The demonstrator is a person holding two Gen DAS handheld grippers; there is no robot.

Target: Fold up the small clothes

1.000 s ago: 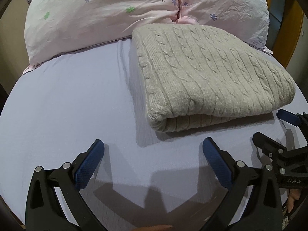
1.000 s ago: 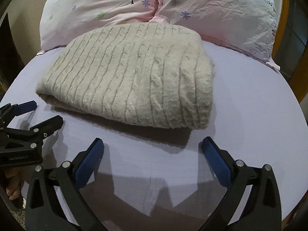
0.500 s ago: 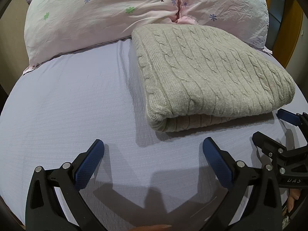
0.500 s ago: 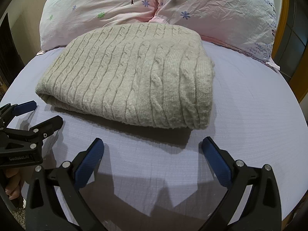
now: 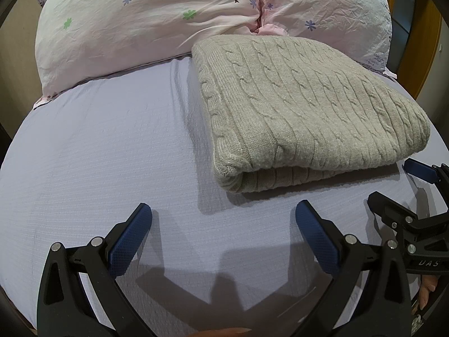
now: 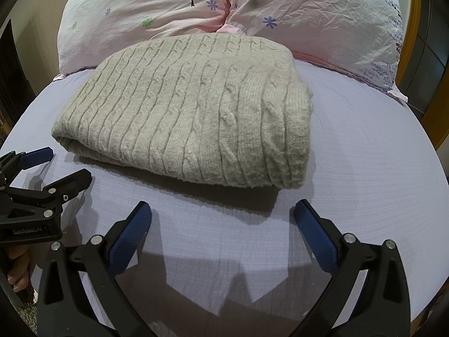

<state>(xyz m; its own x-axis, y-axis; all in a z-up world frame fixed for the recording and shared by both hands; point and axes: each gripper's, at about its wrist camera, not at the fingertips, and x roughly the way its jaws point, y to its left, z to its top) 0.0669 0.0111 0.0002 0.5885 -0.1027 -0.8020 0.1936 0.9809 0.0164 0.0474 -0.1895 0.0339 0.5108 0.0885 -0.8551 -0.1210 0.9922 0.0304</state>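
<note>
A beige cable-knit sweater (image 5: pixel 306 112) lies folded into a thick rectangle on the lilac bed sheet (image 5: pixel 98 154); it also shows in the right wrist view (image 6: pixel 196 112). My left gripper (image 5: pixel 223 219) is open and empty, just short of the sweater's near left corner. My right gripper (image 6: pixel 221 216) is open and empty, just short of the sweater's near right edge. Each gripper shows in the other's view: the right one at the right edge (image 5: pixel 393 182), the left one at the left edge (image 6: pixel 59 165). Neither touches the sweater.
Two pink floral pillows (image 5: pixel 157 16) (image 6: pixel 317 14) lie behind the sweater at the head of the bed. A wooden frame (image 5: pixel 426 33) stands at the far right. Bare sheet (image 6: pixel 378 154) lies on both sides of the sweater.
Both grippers have drifted very slightly; the sweater has not moved and both stay open.
</note>
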